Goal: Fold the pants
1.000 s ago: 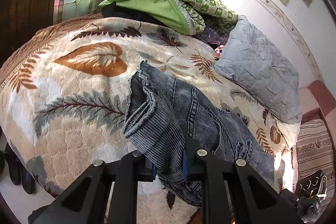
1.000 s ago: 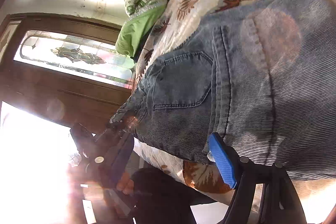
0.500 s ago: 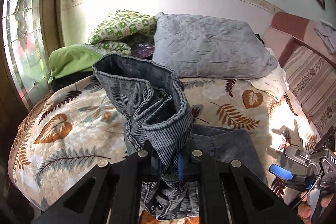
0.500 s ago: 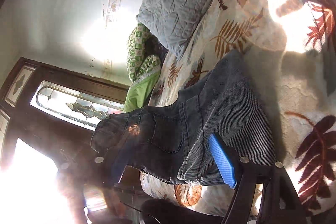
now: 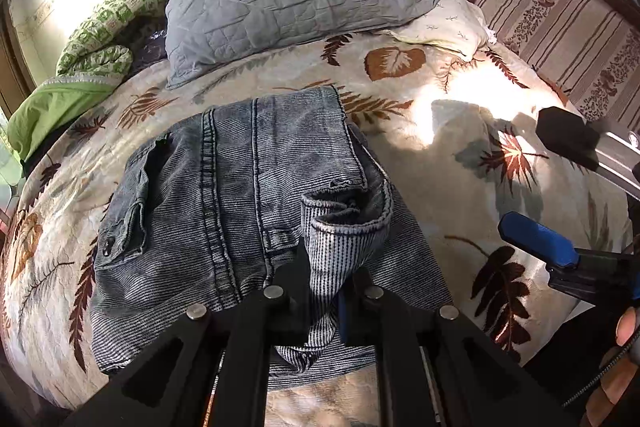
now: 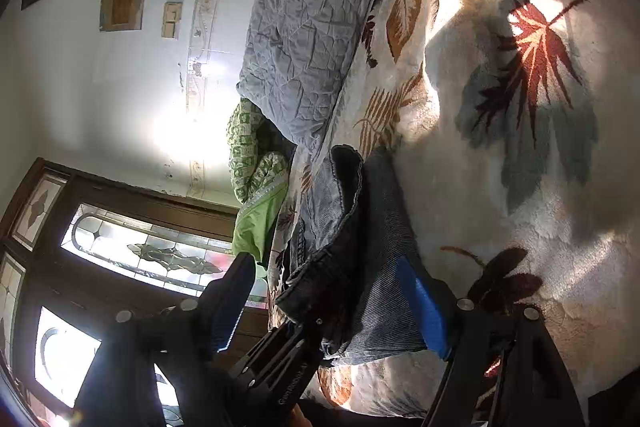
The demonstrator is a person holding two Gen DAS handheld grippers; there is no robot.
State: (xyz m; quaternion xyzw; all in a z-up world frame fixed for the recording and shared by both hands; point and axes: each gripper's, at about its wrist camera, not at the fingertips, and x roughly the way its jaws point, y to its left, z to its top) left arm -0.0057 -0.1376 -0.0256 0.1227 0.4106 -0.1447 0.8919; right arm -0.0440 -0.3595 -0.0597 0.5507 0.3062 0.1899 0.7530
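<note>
Denim pants (image 5: pixel 240 203) folded, apparently in 2 layers.

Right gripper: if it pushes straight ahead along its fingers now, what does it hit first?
Most likely the jeans. The right gripper is open, and the folded denim edge lies right ahead between its fingers, with the left gripper pinching that cloth just below. Depth is unclear in the fisheye view.

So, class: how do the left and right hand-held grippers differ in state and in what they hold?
The left hand-held gripper is shut on the blue-grey corduroy pants; the right hand-held gripper is open and holds nothing. The left pinches a pant-leg hem; the right hangs beside the pants' edge. Both have black frames and blue pads.
</note>
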